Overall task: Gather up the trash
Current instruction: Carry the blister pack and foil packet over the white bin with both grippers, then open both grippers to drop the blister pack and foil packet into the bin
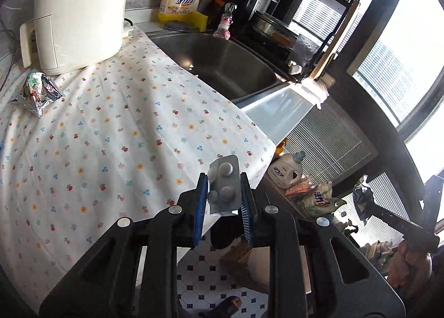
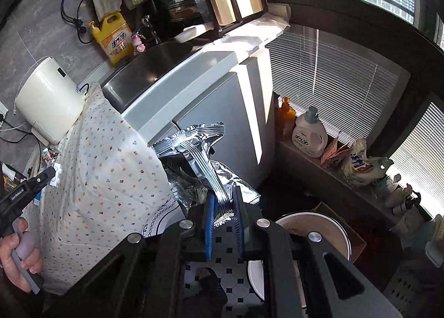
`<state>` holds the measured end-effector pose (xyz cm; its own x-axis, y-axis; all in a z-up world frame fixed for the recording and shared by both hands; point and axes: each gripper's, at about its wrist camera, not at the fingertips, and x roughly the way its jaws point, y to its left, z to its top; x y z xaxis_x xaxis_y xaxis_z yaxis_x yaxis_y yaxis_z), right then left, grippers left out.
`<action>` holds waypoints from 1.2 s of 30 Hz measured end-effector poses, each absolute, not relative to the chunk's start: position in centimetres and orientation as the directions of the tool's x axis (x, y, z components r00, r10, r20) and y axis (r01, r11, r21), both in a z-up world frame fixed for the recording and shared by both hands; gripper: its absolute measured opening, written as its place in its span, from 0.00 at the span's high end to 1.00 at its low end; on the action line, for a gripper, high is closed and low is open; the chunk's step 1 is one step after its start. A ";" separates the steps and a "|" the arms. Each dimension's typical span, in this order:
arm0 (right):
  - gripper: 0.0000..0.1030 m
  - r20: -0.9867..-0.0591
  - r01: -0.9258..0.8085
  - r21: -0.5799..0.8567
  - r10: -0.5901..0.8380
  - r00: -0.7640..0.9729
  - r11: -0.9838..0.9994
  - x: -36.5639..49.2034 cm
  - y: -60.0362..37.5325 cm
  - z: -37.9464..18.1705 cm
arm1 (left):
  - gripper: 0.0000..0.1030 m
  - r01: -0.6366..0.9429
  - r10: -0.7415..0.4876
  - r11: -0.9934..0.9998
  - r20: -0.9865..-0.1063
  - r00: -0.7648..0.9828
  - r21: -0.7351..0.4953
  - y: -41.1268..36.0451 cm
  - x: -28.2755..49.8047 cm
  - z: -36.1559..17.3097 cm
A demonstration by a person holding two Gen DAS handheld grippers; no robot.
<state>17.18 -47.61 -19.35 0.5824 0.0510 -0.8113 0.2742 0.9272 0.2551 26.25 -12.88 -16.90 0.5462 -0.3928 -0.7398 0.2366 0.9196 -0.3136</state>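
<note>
Both pieces are picked up and off the counter, the left gripper (image 1: 224,196) pinching a pill blister pack (image 1: 223,184), the right gripper (image 2: 224,218) clamping a foil wrapper (image 2: 199,151); next, I'd guess, comes the white bin (image 2: 313,223) below

The yellow dish-soap jug (image 2: 113,36) behind the sink (image 2: 155,65) bore Chinese characters and the number 28 on its label. "GenRobot.AI" stood in small white letters on the black left gripper (image 2: 54,172), far left of the sink.
</note>
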 end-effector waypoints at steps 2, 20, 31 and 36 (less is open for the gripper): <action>0.86 -0.817 0.307 0.258 0.037 0.576 0.916 15.5 -49.5 -20.0 | 0.78 0.265 -0.407 0.913 -0.746 0.527 -0.311 -15.1 25.6 -17.2; 0.45 -0.873 0.434 0.251 0.009 0.488 0.866 4.5 -58.9 -26.6 | 0.78 0.401 -0.486 0.853 -0.786 0.382 -0.333 -30.5 18.3 -21.5; 0.38 -0.871 0.475 0.241 -0.028 0.490 0.846 0.0 -62.5 -26.5 | 0.77 0.480 -0.535 0.796 -0.799 0.276 -0.367 -37.3 15.0 -23.8; 0.38 -0.870 0.512 0.238 -0.053 0.490 0.826 -2.1 -64.1 -26.2 | 0.77 0.537 -0.564 0.751 -0.797 0.218 -0.385 -40.7 13.7 -24.3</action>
